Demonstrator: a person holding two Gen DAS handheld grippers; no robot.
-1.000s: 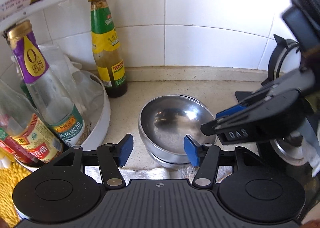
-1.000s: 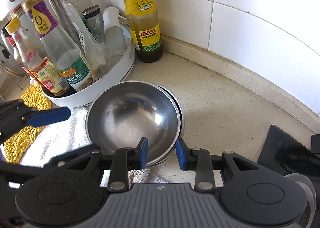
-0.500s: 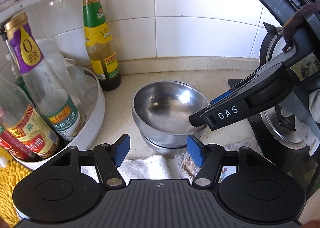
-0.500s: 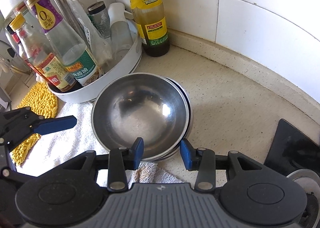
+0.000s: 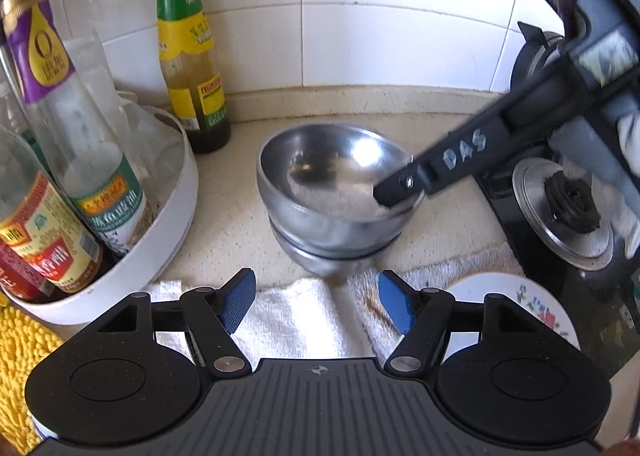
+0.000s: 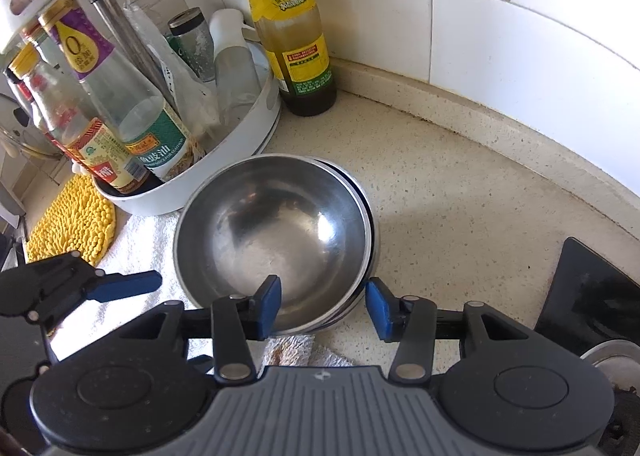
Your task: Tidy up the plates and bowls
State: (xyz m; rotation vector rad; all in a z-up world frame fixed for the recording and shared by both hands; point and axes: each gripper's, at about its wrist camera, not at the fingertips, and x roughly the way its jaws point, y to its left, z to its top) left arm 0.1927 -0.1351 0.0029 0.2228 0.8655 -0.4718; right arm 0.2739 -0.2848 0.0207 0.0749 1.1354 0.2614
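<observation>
Since 1.0 s ago: right gripper [image 6: 323, 306] released top bowl's rim and spread its pads; left gripper [image 5: 314, 306] backed off, more towel now in its view. Left gripper jaws wide apart, holding nothing, over white towel [image 5: 304, 320]. Right gripper jaws apart, astride near rim of steel bowl stack [image 6: 276, 234], one pad inside the rim, the other outside; not clamped. Stack rests on counter [image 6: 460, 216] at towel's edge, beside white condiment tray [image 6: 224, 176]. Floral plate [image 5: 516, 306] on towel, right of left gripper. Sauce bottle [image 6: 292, 32] stands at tiled wall behind.
</observation>
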